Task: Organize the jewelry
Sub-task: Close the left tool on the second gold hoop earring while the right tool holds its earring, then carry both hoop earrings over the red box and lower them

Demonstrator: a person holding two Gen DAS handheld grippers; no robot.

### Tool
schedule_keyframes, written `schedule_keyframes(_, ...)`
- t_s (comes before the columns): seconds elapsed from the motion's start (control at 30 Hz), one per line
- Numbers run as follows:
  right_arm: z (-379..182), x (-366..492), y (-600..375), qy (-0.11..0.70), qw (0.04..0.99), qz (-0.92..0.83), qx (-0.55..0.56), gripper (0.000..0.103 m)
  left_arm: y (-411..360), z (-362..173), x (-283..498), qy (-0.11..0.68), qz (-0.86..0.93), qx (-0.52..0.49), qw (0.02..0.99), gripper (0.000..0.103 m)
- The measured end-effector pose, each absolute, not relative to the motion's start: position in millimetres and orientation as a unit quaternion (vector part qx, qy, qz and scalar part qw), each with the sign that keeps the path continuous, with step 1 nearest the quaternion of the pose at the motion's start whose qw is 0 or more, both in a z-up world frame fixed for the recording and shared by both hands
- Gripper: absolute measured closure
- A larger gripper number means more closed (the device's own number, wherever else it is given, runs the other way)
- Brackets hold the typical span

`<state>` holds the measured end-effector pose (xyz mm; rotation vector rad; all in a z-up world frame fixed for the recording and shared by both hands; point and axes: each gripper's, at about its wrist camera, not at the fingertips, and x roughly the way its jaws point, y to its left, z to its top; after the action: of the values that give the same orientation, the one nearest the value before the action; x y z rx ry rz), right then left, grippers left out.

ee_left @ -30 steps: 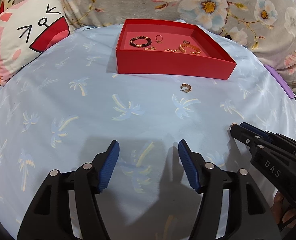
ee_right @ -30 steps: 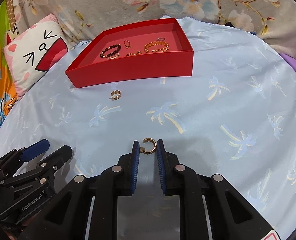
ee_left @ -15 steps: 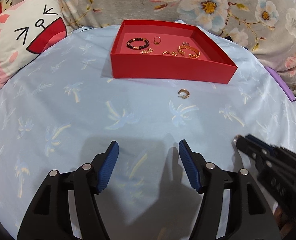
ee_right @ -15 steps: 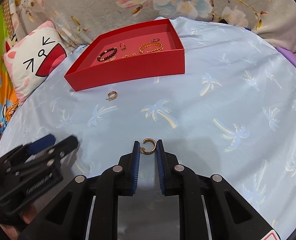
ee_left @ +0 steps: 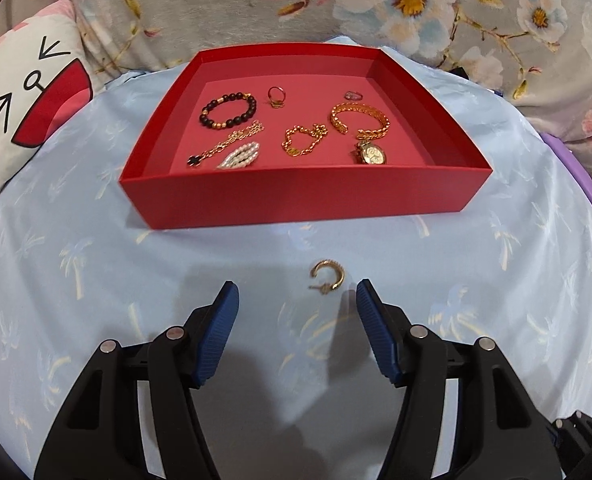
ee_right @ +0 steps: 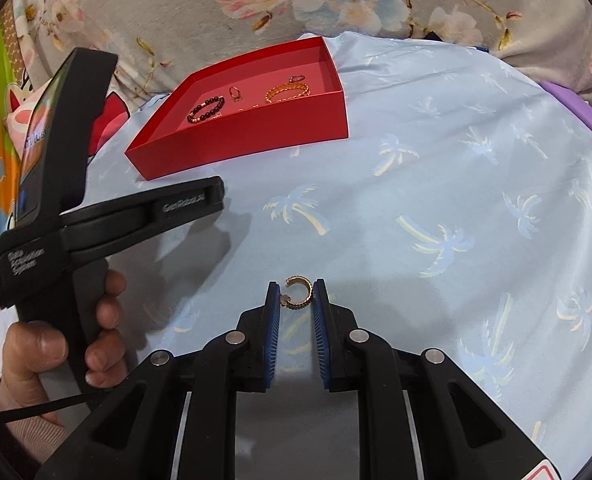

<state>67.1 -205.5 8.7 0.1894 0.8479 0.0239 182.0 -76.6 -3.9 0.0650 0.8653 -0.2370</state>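
Observation:
A red tray holds a black bead bracelet, a gold cuff, rings, chains and a watch. A gold hoop earring lies on the blue cloth just in front of it, between and slightly ahead of my open left gripper, nearer the right finger. My right gripper is shut on a second gold hoop earring, held above the cloth. The tray shows far left in the right wrist view, with the left gripper's body in front of it.
A cat-face pillow lies at the left. A floral cushion runs along the back behind the tray. A purple edge borders the cloth at the right. The hand holding the left gripper is at lower left.
My left gripper has moved forward towards the tray, so the loose earring now lies between its fingertips. My right gripper still holds its earring and has barely shifted.

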Motion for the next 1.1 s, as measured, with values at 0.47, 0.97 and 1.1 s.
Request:
schedule_keyframes(0.47,9,68,-206,0.411,0.907,0.012,0.092,0.088,-90,-4,188,0.417,-0.104,0.058,0.901,0.058)
schedule_keyframes(0.97,8,68,-205,0.41,0.907,0.012,0.094,0.088,-79,-2,181,0.414,-0.125,0.026,0.901,0.087)
schedule_keyframes(1.1,8,68,-206,0.41,0.907,0.012,0.095,0.088,-66,-2,168,0.415,-0.124,0.015,0.901,0.087)
